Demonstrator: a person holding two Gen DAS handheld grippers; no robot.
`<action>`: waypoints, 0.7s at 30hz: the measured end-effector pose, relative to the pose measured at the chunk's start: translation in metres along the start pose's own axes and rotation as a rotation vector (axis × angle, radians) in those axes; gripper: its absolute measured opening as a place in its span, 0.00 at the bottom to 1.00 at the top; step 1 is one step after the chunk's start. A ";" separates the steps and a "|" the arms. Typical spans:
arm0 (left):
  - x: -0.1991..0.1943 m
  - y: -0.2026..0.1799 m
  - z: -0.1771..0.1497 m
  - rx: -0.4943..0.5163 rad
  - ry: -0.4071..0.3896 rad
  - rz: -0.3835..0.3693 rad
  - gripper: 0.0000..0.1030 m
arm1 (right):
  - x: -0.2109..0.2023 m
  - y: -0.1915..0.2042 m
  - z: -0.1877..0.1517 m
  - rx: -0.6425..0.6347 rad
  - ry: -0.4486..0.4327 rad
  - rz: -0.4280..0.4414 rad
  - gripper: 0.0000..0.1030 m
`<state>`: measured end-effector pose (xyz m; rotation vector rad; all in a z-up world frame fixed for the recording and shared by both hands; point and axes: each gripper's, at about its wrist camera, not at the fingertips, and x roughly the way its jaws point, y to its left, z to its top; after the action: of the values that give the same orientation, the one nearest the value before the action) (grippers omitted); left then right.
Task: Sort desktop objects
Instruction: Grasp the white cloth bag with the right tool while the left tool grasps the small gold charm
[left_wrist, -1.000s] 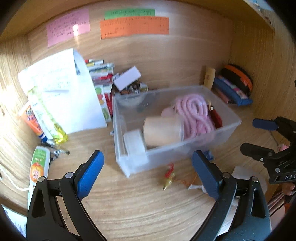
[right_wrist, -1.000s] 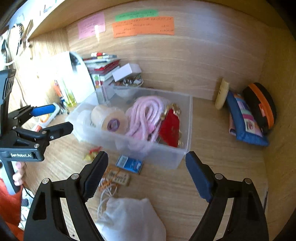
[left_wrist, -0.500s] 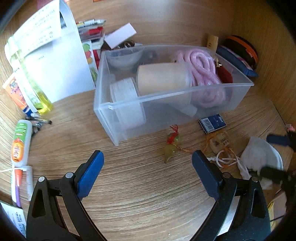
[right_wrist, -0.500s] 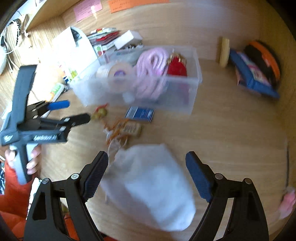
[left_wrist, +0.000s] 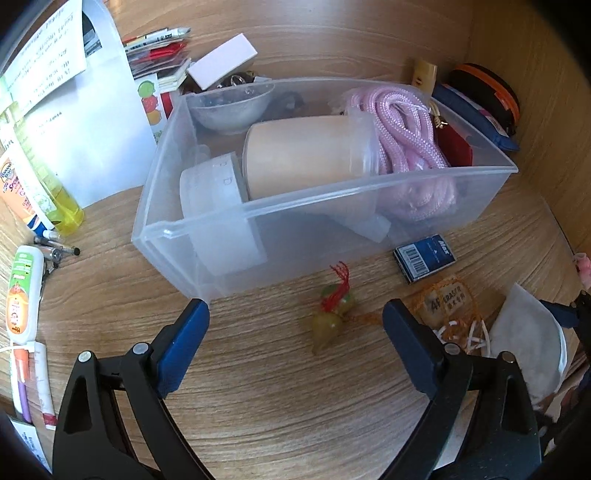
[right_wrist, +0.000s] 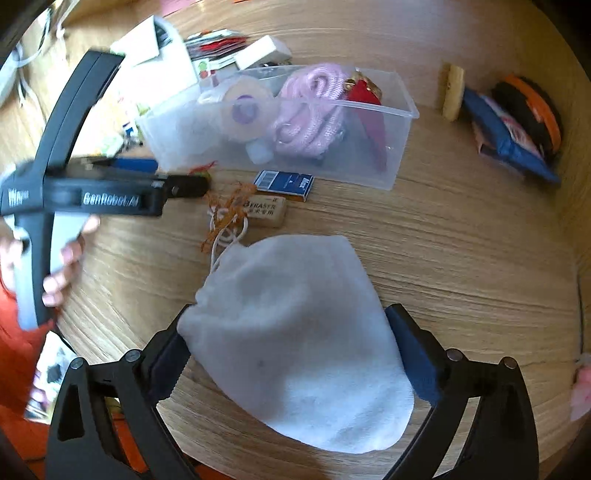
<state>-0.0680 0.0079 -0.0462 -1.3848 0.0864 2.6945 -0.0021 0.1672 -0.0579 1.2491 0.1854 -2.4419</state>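
A clear plastic bin (left_wrist: 258, 221) (right_wrist: 402, 107) on the wooden desk holds a pink rope (left_wrist: 399, 118), a tan roll (left_wrist: 303, 155) and a small bowl (left_wrist: 232, 107). In front of it lie a green charm with red tassel (left_wrist: 330, 317), a blue box (left_wrist: 424, 257) (right_wrist: 284, 183), a tan eraser (left_wrist: 447, 301) (right_wrist: 264, 210) and a white face mask (right_wrist: 295, 339) (left_wrist: 528, 343). My left gripper (left_wrist: 295, 343) is open and empty, just above the charm. My right gripper (right_wrist: 291, 350) is open, its jaws either side of the mask.
Papers (left_wrist: 74, 110), tubes (left_wrist: 22, 291) and pens (left_wrist: 55, 251) lie left of the bin. A blue pouch (right_wrist: 506, 133) and a black-orange case (right_wrist: 528, 107) sit at the back right corner. A white box (left_wrist: 221, 64) and booklets lie behind the bin.
Both grippers have lowered and tilted toward the desk. The left one has closed in on the charm. The right one has come down around the mask. Both stay open.
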 end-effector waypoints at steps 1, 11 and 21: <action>0.001 -0.001 0.000 0.006 0.002 -0.004 0.85 | 0.001 0.003 -0.001 -0.018 -0.004 -0.015 0.95; 0.007 -0.008 0.000 0.033 0.017 -0.048 0.35 | -0.010 -0.015 -0.002 0.022 -0.058 -0.020 0.42; -0.013 -0.005 -0.002 0.021 -0.040 -0.056 0.16 | -0.026 -0.034 0.018 0.129 -0.115 0.058 0.36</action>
<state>-0.0582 0.0113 -0.0363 -1.3063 0.0712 2.6660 -0.0161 0.2004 -0.0285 1.1446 -0.0398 -2.5002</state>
